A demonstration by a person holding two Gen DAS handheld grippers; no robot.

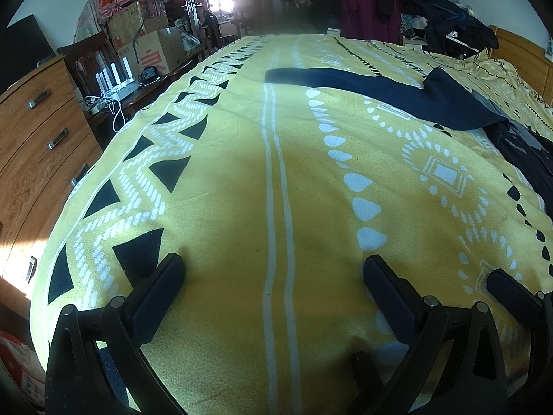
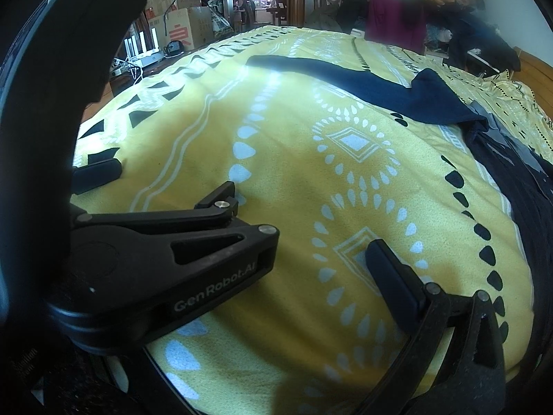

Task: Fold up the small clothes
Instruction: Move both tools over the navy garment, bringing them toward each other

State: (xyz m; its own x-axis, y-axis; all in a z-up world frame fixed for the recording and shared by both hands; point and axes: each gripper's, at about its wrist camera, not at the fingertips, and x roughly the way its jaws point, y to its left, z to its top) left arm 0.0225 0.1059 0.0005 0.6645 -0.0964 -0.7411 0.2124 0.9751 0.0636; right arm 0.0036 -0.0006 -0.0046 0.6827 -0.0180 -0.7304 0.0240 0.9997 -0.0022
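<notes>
Left wrist view: left gripper (image 1: 273,273) spread wide, empty, over bed (image 1: 242,190). Right gripper (image 2: 300,221) open; navy garment (image 1: 397,93) cut off at right edge.

Daylight comes from a window (image 1: 219,0) past the far end of the bed (image 1: 242,180), blown out to white glare, and a sunlit patch falls on the dresser (image 1: 38,131) at left. Both views bend strongly and darken at the corners; the clothes pile (image 2: 449,10) in the right wrist view looks blurred.
</notes>
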